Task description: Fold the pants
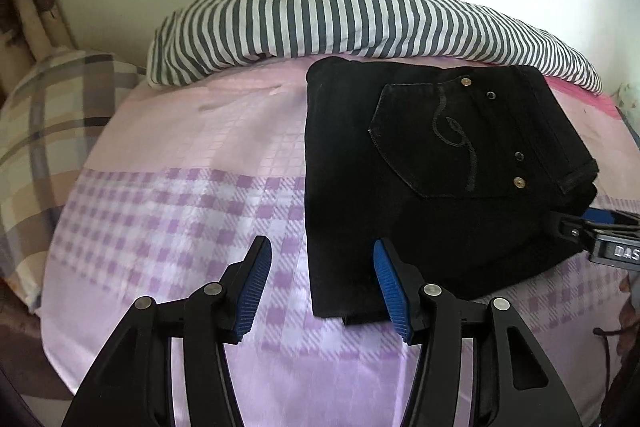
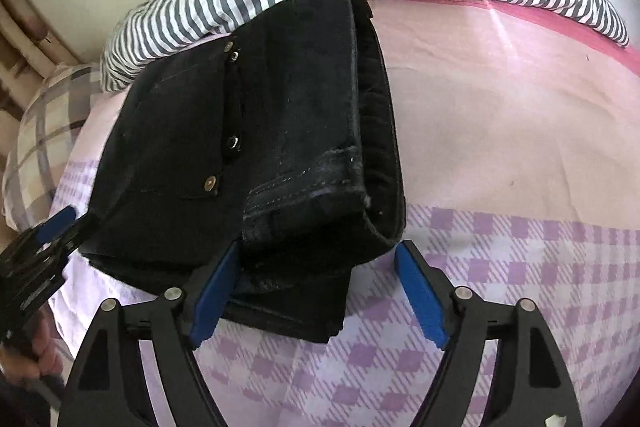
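The folded black pants (image 1: 420,195) lie on my checked bedsheet (image 1: 180,211), long side running away toward the striped cloth (image 1: 360,23), pocket up. My left gripper (image 1: 322,287) and right gripper (image 2: 316,291) both stand spread, gripping nothing; lower layers are hidden.

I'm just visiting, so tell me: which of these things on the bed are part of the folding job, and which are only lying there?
Part of the job:
- black pants, lying folded
- left gripper, open
- right gripper, open

Just lying about:
- striped bedding behind the pants
- plaid pillow
- pink and purple checked sheet underneath
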### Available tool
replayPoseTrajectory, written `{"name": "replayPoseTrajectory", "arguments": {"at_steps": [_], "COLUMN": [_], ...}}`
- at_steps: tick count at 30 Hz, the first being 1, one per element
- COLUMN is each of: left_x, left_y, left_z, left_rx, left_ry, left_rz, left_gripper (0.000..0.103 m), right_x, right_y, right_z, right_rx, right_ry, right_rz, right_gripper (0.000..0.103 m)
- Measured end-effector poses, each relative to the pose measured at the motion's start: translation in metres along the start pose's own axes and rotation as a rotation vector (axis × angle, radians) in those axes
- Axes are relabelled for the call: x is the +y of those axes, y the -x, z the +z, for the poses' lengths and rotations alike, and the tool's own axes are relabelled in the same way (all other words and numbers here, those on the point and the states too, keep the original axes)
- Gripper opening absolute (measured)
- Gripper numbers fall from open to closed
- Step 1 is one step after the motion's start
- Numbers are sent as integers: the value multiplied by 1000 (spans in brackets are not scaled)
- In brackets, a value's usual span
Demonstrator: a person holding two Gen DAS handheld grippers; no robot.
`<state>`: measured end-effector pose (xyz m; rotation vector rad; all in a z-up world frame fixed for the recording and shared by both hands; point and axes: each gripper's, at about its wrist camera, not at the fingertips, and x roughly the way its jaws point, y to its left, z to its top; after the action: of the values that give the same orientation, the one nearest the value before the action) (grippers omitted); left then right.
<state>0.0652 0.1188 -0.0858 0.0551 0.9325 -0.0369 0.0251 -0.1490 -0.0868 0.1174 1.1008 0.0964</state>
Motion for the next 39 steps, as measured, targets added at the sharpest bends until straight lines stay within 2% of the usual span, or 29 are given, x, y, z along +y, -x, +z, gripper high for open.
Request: {"name": "replayPoseTrajectory", "arguments": {"at_steps": [3,9,14,16,18,24,33,39], "left_x": [-1,-9,-11,-10,-8,-8,-7,-6], "left_y": [13,39,59,66,72,86,94,87], "left_z": [-4,-15,-21,-24,-27,-36,-44,-49], "left_rx": [-8,-31,-60,-70,-77,-91,-128,-96], "left_ry": [31,41,60,74,85,92,58,55], "left_rz": [2,-3,7,19,39,54,81,60], "left_gripper": [67,76,82,87,88,91,99,100], "right_x": [6,28,41,47,52,59,63,70], "right_y": [-1,17,48,60,70,88,97,100], "right_z": [4,2,-9,-11,-16,-33,-50,-56], "right_rx": [2,-34,-100,-128,-149,-160,-175,-192], "right_ry": [14,67,96,98,99,108,102,133], "right_rz": [-30,-96,-103,-105,-91,-64,-74,-103], "right_gripper": [82,84,92,100,102,102,102,102]}}
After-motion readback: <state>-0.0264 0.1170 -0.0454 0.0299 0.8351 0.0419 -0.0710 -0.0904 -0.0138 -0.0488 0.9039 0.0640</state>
